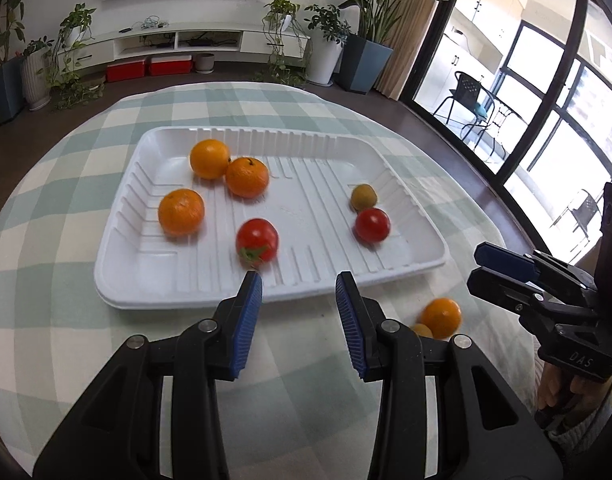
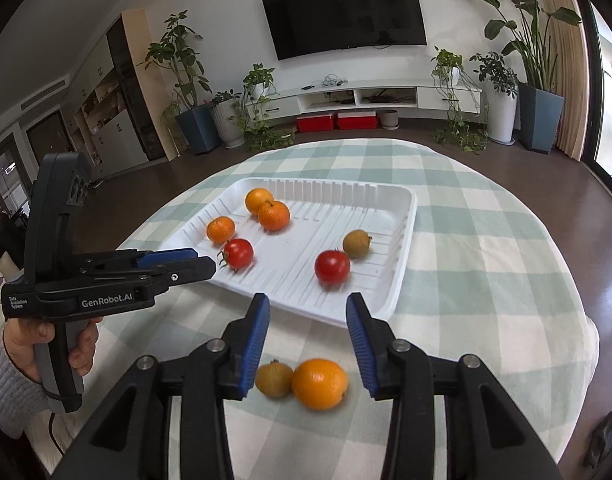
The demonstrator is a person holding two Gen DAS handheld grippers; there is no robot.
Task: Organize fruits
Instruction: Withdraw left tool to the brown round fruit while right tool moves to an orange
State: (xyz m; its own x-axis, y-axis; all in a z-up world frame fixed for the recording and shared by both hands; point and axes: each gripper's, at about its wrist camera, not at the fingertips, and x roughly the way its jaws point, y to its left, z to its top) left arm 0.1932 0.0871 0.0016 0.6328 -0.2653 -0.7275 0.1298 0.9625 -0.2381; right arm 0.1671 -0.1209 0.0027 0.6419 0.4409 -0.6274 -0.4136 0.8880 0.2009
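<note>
A white ribbed tray [image 1: 117,240] [image 2: 406,248] holds three oranges [image 1: 181,212] [image 2: 220,229], two tomatoes [image 1: 257,242] [image 2: 332,266] and a brownish-green fruit [image 1: 363,197] [image 2: 356,243]. On the cloth in front of the tray lie a loose orange [image 2: 319,383] [image 1: 442,317] and a small brown fruit [image 2: 273,379] [image 1: 422,330], touching each other. My left gripper [image 1: 298,284] [image 2: 203,262] hovers open at the tray's near rim, nothing between its blue pads. My right gripper [image 2: 309,304] [image 1: 480,266] is open above the two loose fruits, gripping neither.
The round table wears a green-and-white check cloth [image 1: 45,240] whose edge falls away to a dark floor on all sides. A hand [image 2: 81,344] holds the left gripper's handle. Potted plants, a TV cabinet [image 2: 346,98] and glass doors stand far behind.
</note>
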